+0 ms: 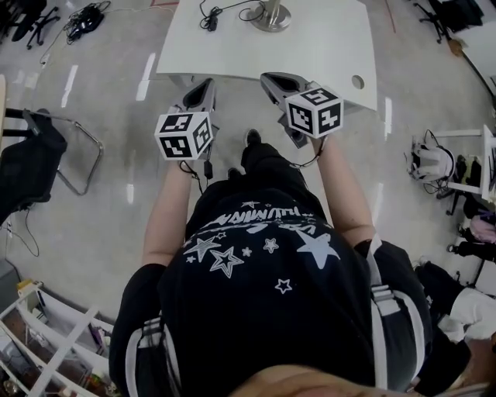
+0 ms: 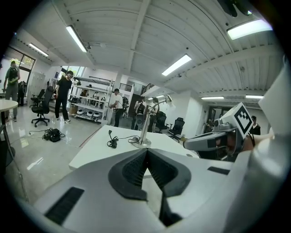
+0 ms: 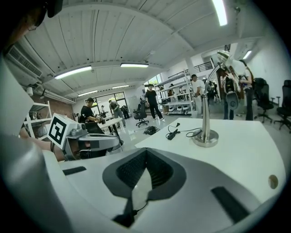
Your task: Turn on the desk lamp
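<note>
Left claw (image 1: 204, 87) is clenched tight with nothing in it, hanging by the near edge of the white table (image 1: 325, 54). Right claw (image 1: 273, 80) sits just beside it, same deal: pinched closed and empty. The desk lamp (image 1: 271, 15) stands at the table's far side, well apart from both, with a black cord (image 1: 209, 20) bunched just left of its base.

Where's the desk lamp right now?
In the head view, the desk lamp stands on the far side of the white table, near its middle, with its coiled cord just to its left.
</note>
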A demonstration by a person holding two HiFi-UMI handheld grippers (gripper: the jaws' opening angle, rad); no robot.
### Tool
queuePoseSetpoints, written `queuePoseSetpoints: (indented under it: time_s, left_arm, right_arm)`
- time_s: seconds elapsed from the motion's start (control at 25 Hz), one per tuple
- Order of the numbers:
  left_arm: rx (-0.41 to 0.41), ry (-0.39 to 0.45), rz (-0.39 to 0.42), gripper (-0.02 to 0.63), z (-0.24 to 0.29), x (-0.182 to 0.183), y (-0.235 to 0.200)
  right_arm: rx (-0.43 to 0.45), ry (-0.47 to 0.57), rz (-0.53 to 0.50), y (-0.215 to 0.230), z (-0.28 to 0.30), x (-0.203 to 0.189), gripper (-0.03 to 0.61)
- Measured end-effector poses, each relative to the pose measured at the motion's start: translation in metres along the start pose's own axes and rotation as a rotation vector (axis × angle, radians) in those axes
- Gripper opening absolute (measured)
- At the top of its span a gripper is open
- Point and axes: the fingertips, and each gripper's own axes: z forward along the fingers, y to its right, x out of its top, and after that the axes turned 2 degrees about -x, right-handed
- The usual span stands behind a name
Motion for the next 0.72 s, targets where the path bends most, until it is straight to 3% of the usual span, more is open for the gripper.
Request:
queuePoseSetpoints:
  time_s: [0.72]
  left_arm:
    - [-0.040, 0.018, -0.005, 0.009, 0.012, 0.015, 0.010]
  right_arm:
    - [-0.006, 0.033, -0.003, 0.011, -0.001, 0.015, 0.005]
